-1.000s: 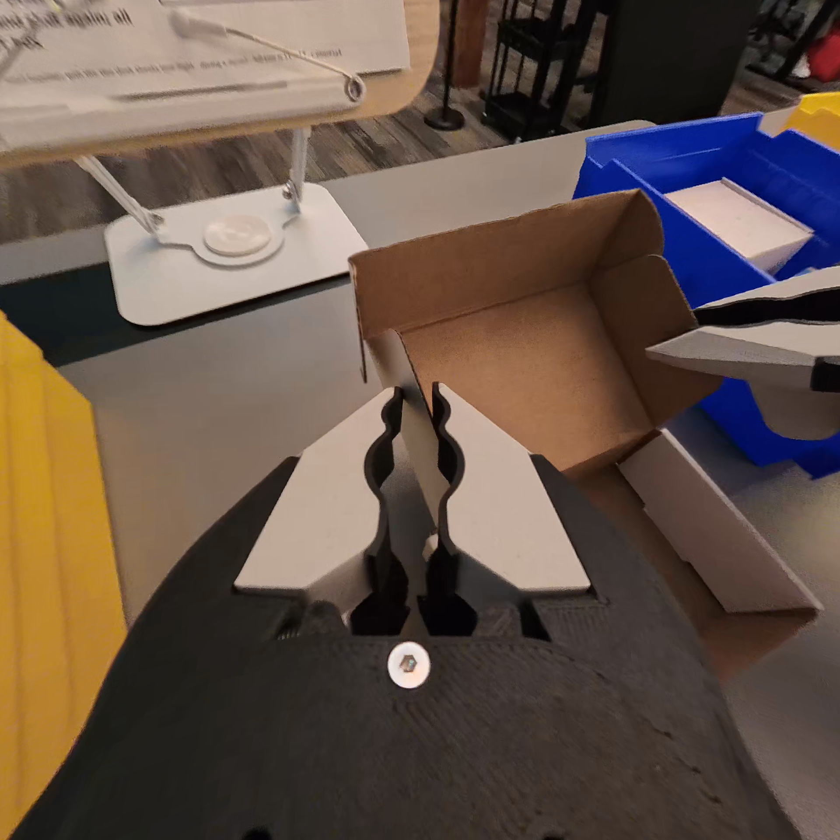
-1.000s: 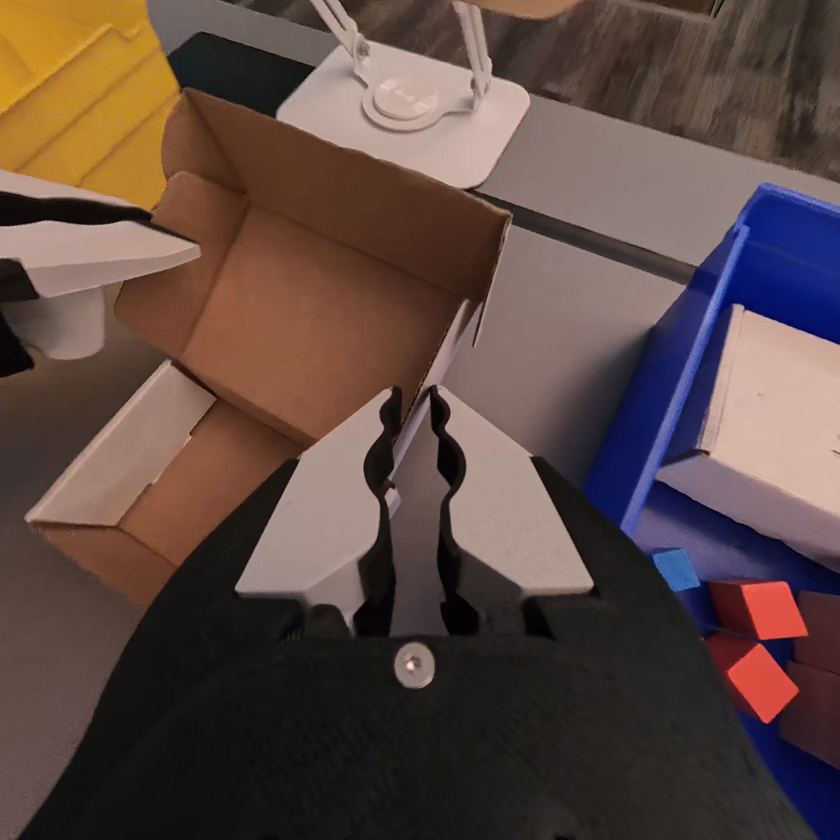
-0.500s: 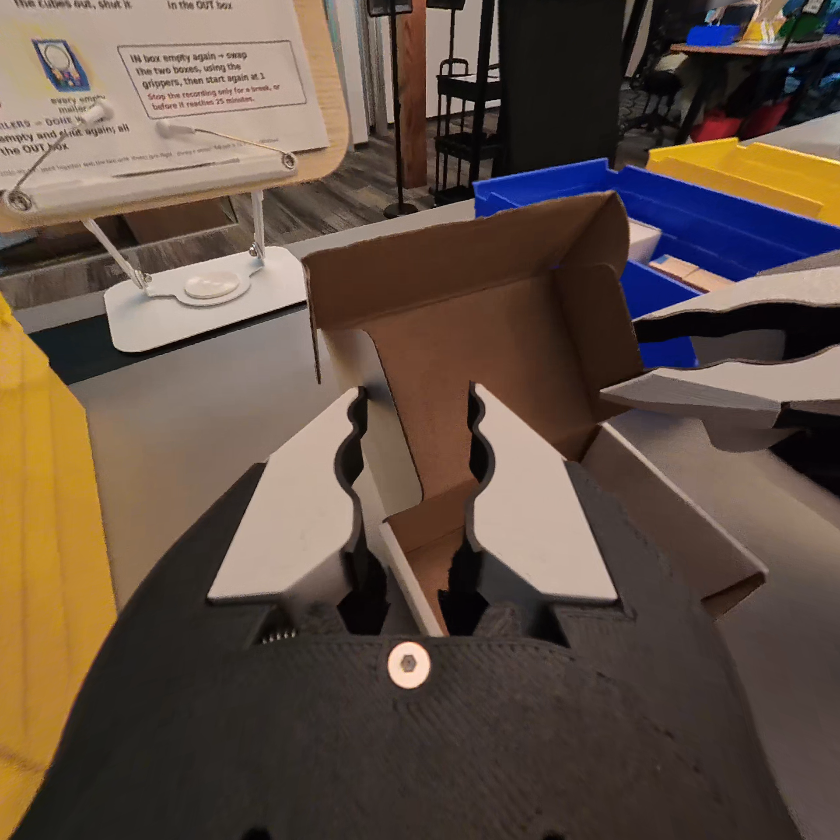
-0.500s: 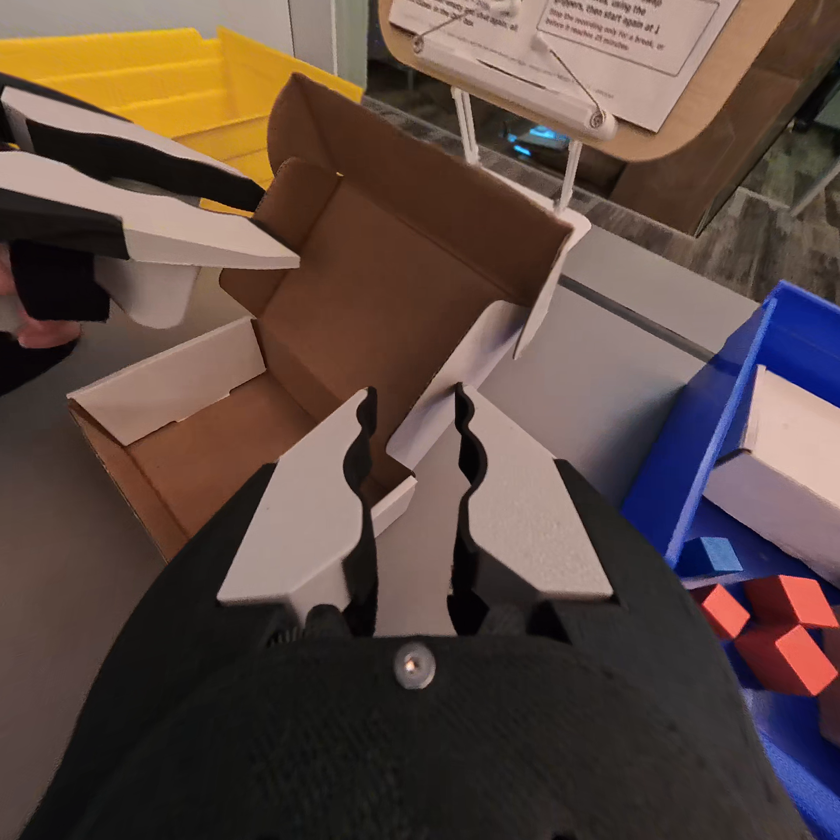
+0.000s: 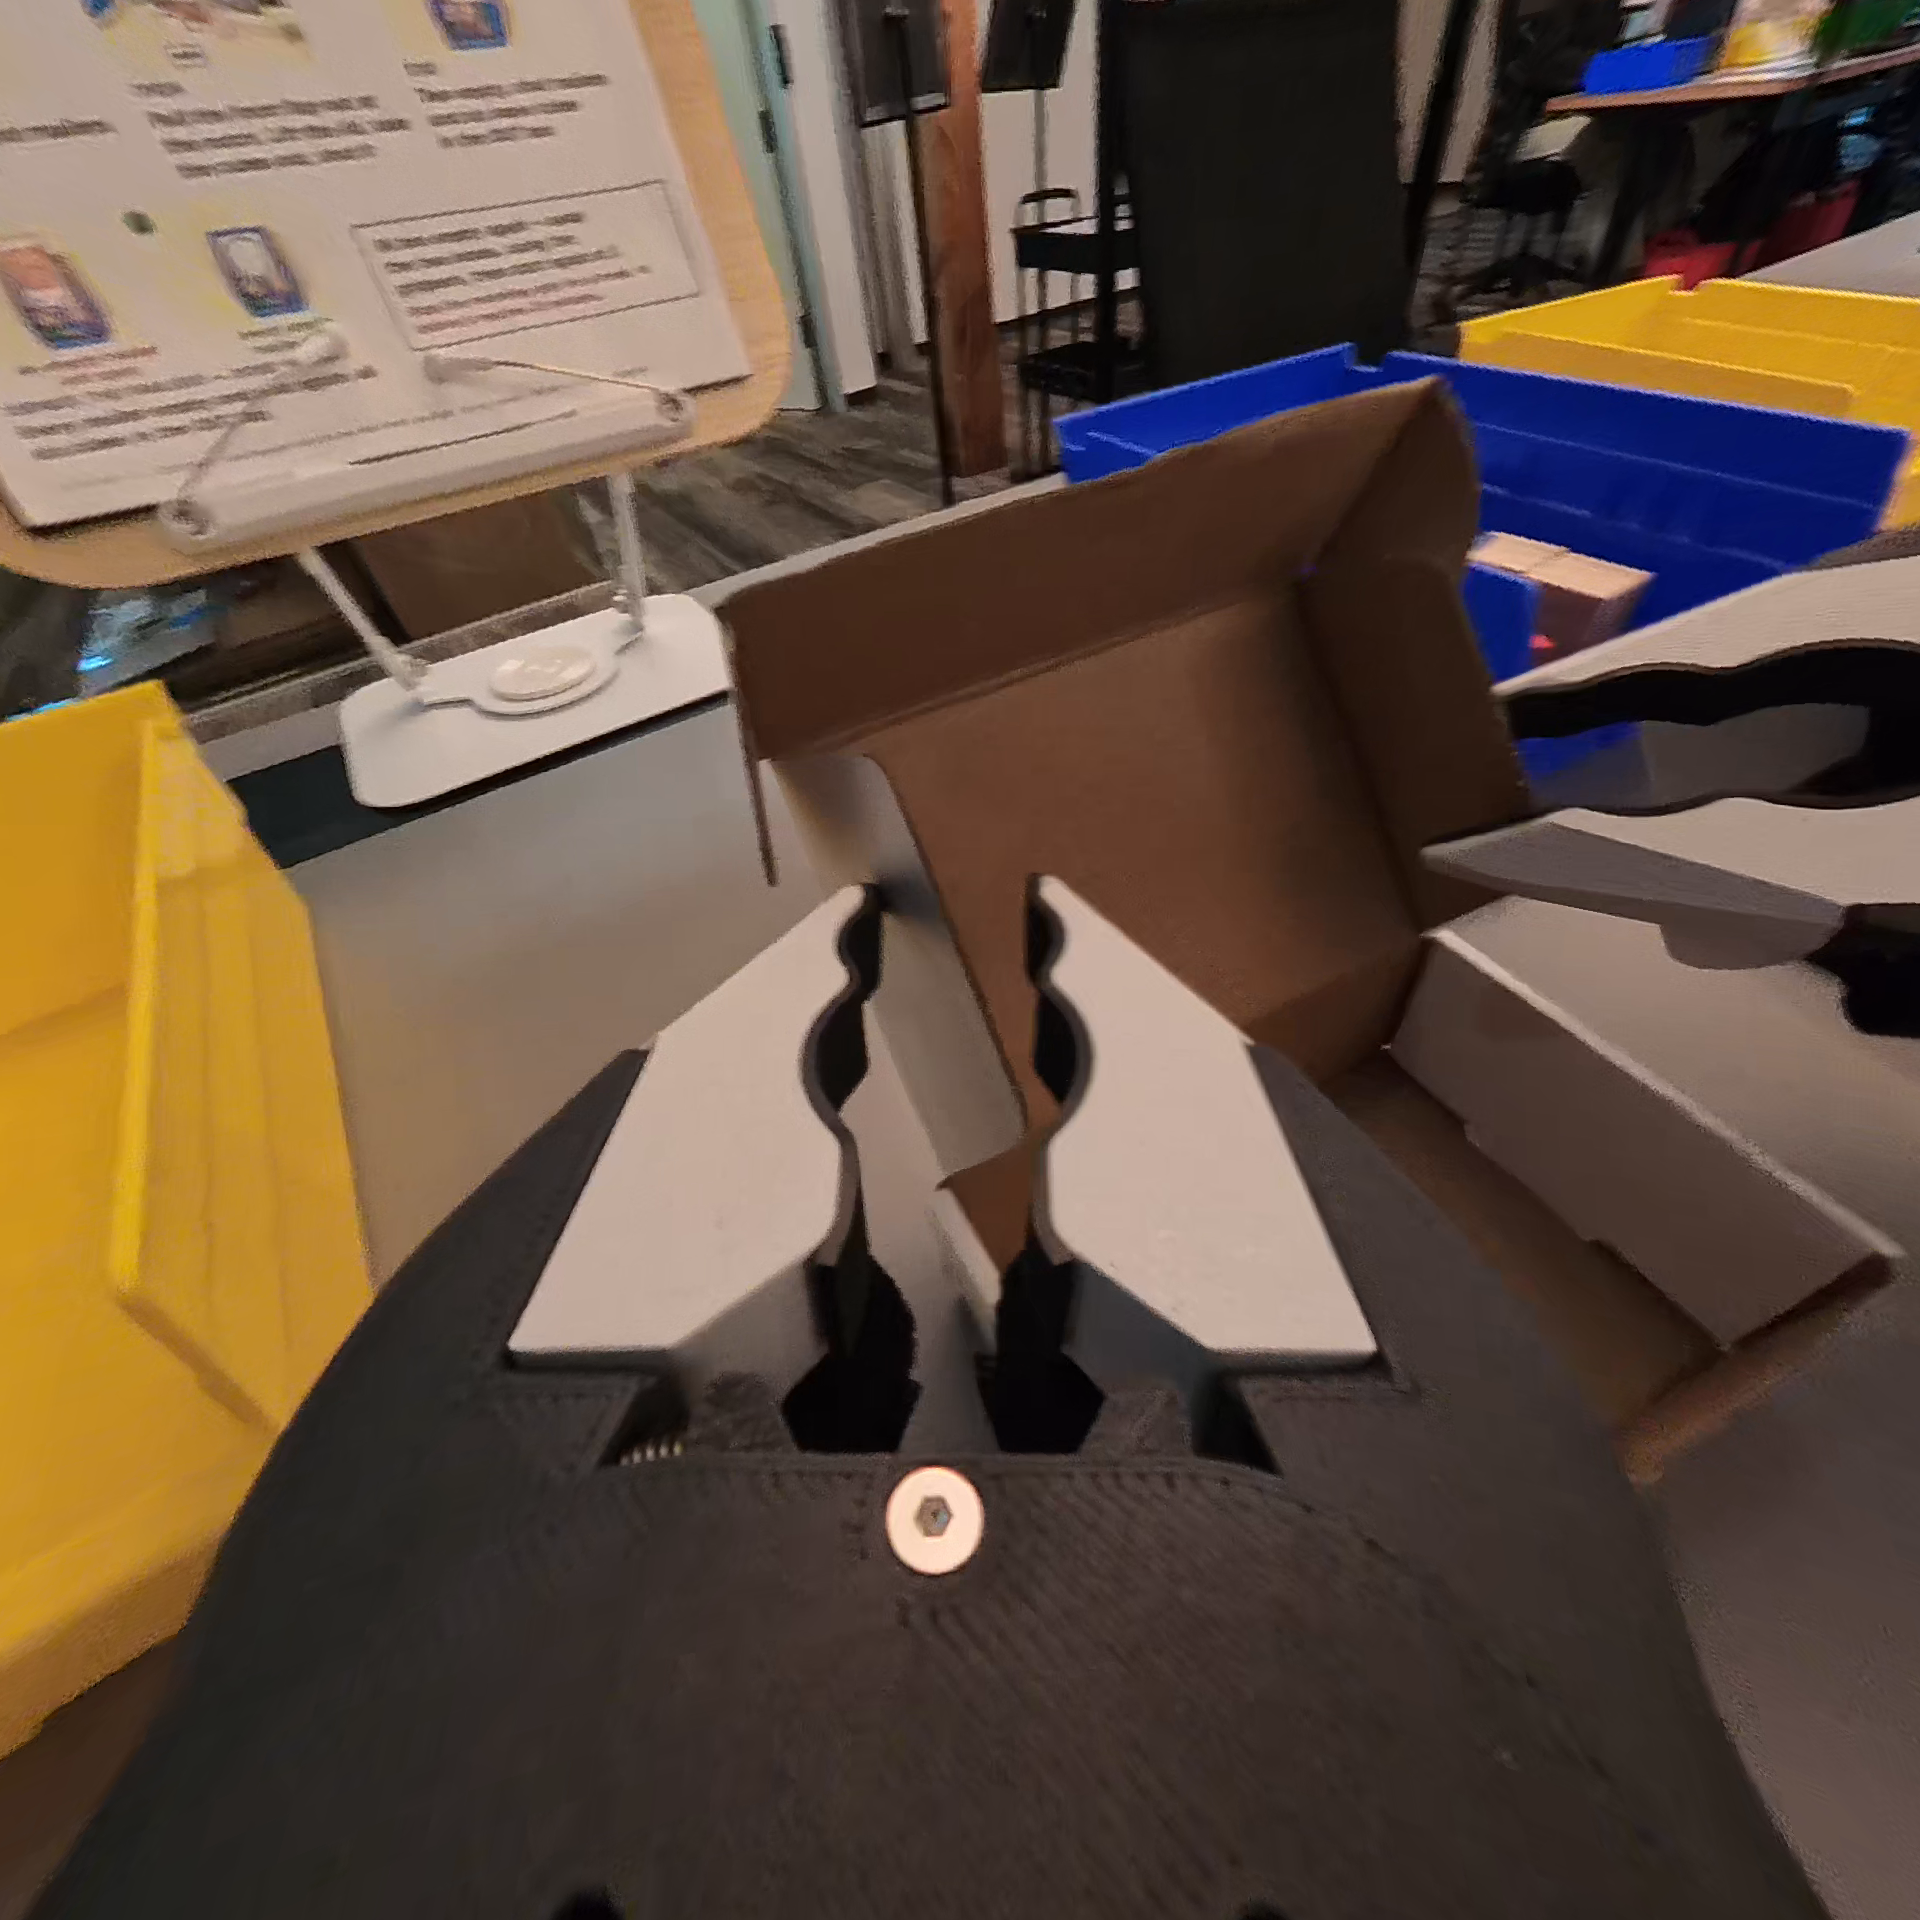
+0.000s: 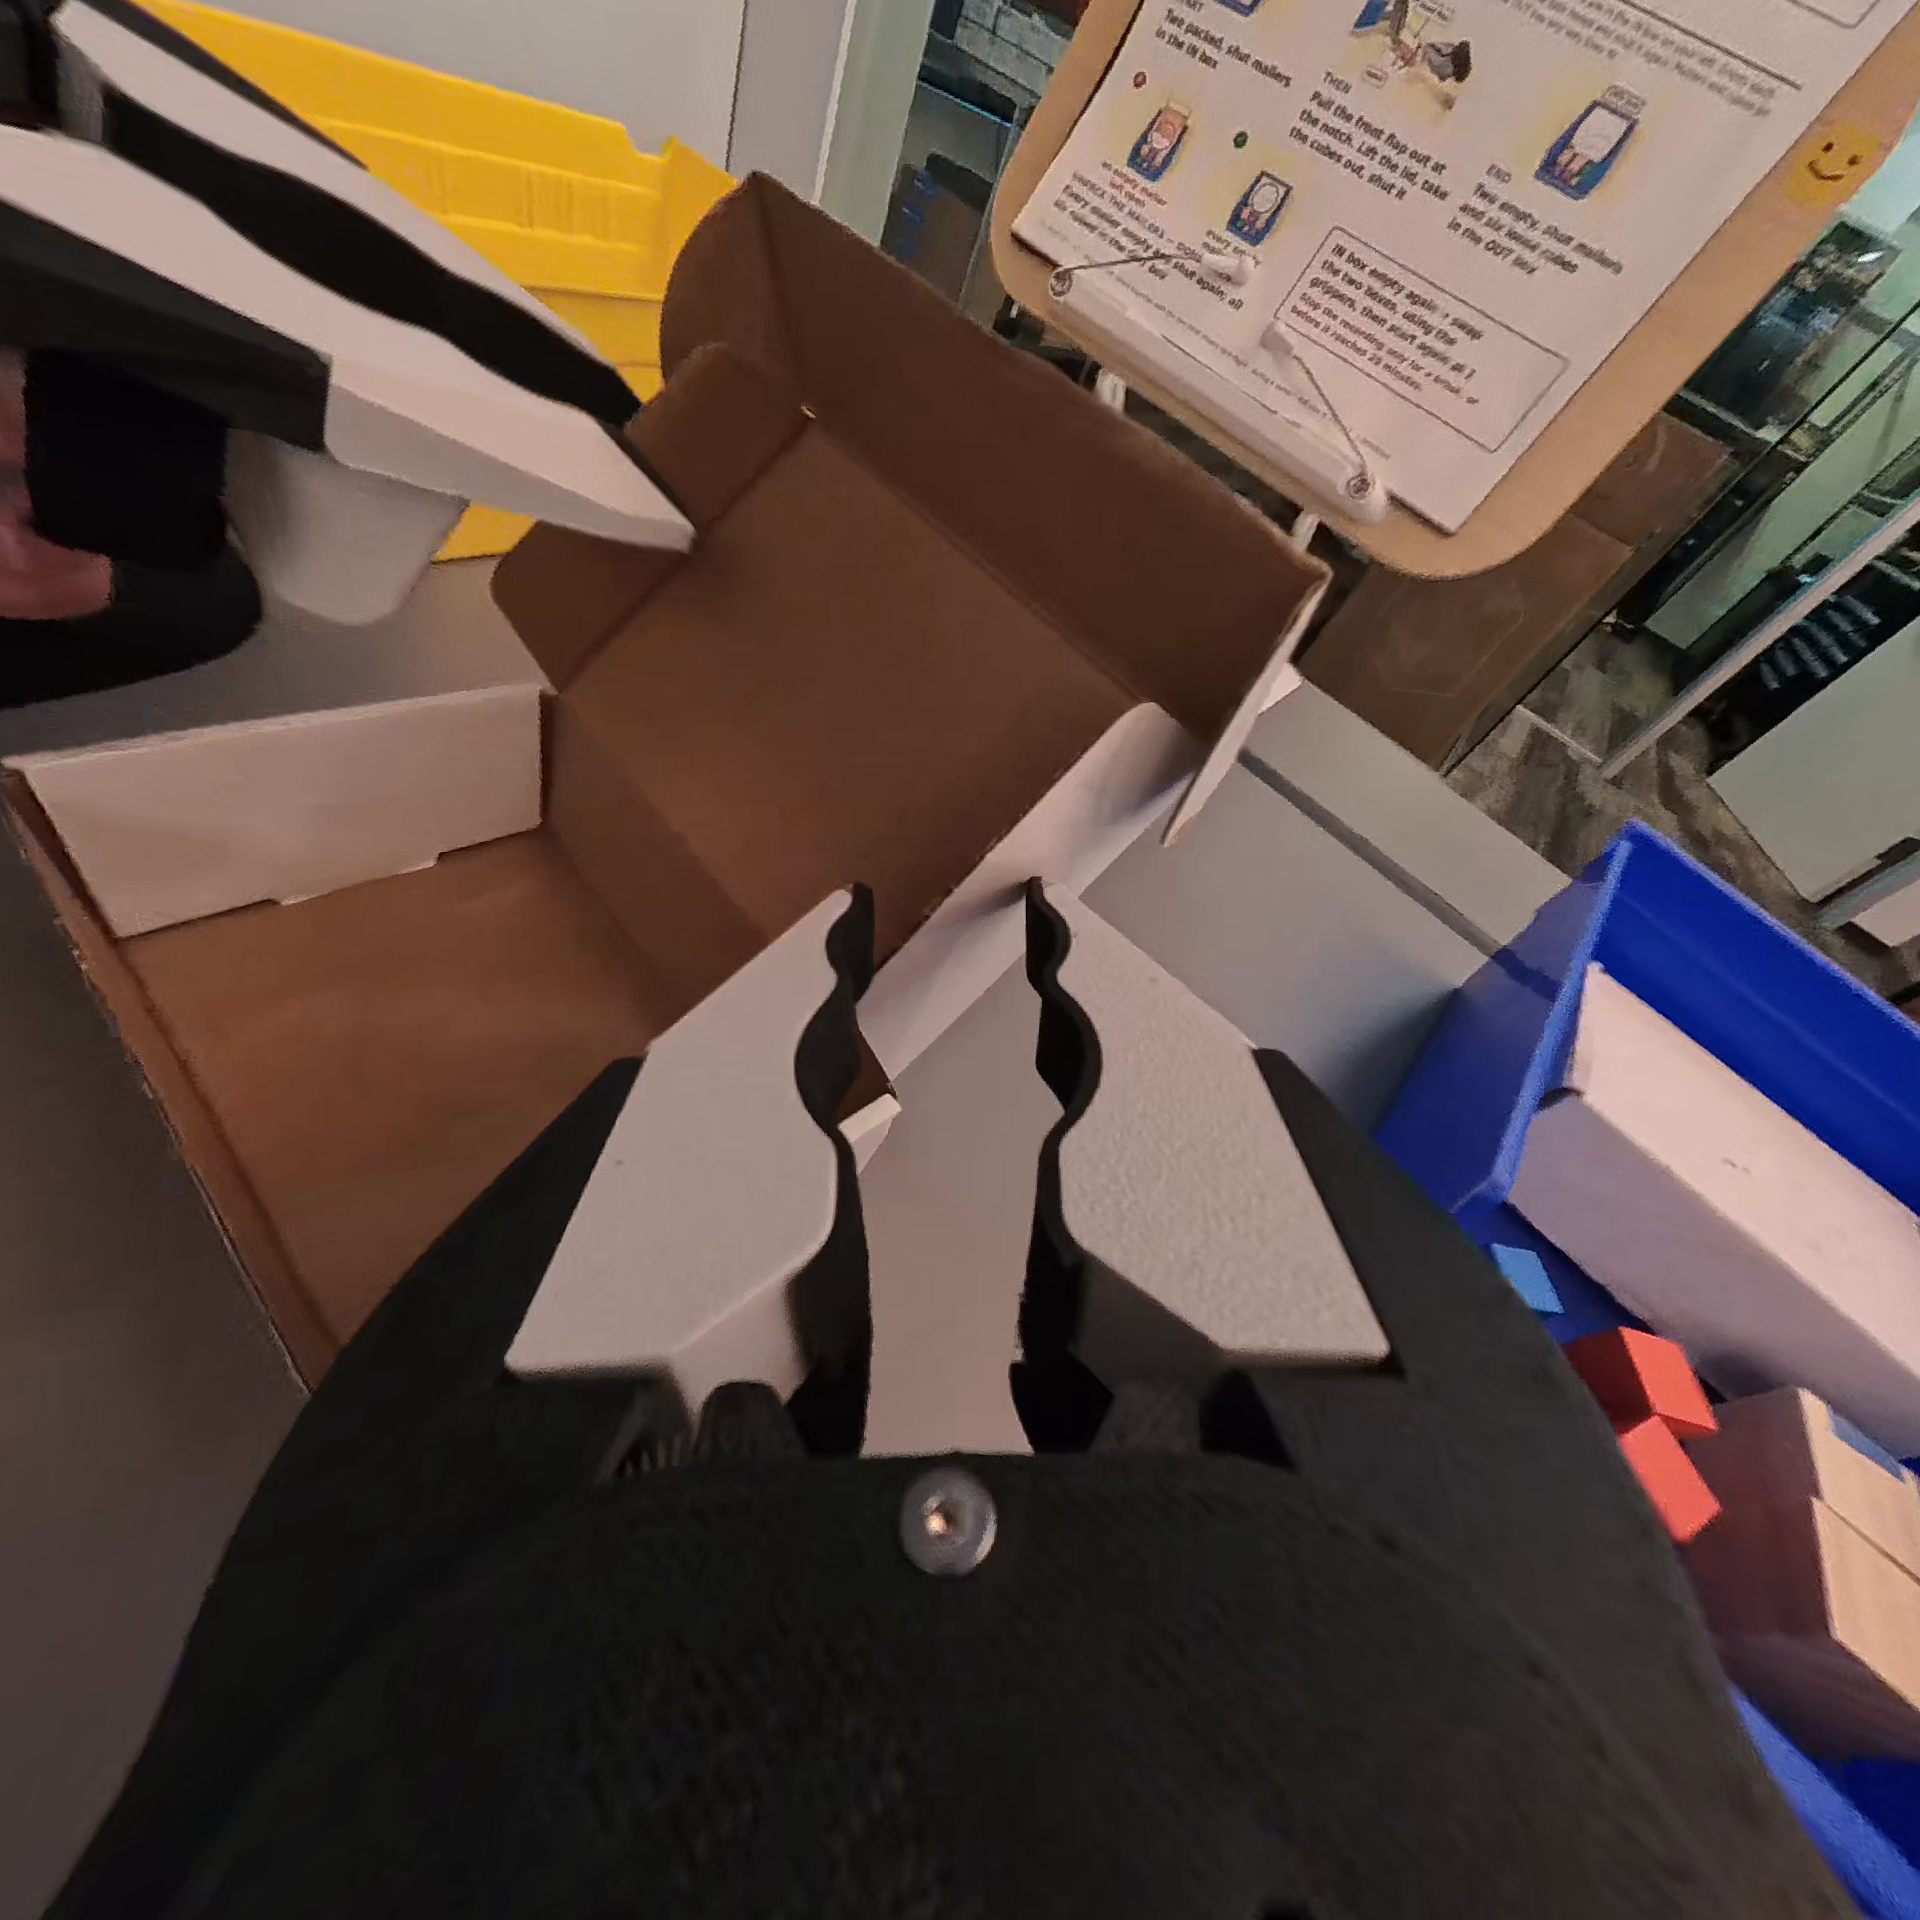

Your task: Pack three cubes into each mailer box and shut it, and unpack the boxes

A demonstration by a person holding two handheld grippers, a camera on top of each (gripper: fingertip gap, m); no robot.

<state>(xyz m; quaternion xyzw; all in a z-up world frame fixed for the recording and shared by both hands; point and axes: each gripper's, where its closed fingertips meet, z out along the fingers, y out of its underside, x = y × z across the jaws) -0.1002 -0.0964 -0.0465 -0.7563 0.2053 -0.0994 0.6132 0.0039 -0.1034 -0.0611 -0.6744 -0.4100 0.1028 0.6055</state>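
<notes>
Mailer box (image 5: 1143, 790) lid upright; left gripper (image 5: 951, 894) and right gripper (image 6: 940, 894) jaws spread, each straddling a side wall.

The mailer box (image 6: 852, 665) is brown inside and white outside. Blue bin (image 6: 1662, 997) holds red cubes (image 6: 1652, 1423) and a white box (image 6: 1725, 1195); the other bin (image 5: 156, 1091) is yellow. Both grippers (image 5: 951, 904) have grey fingers on black bodies.

Dim warm indoor light, motion blur, wide-angle edge distortion
</notes>
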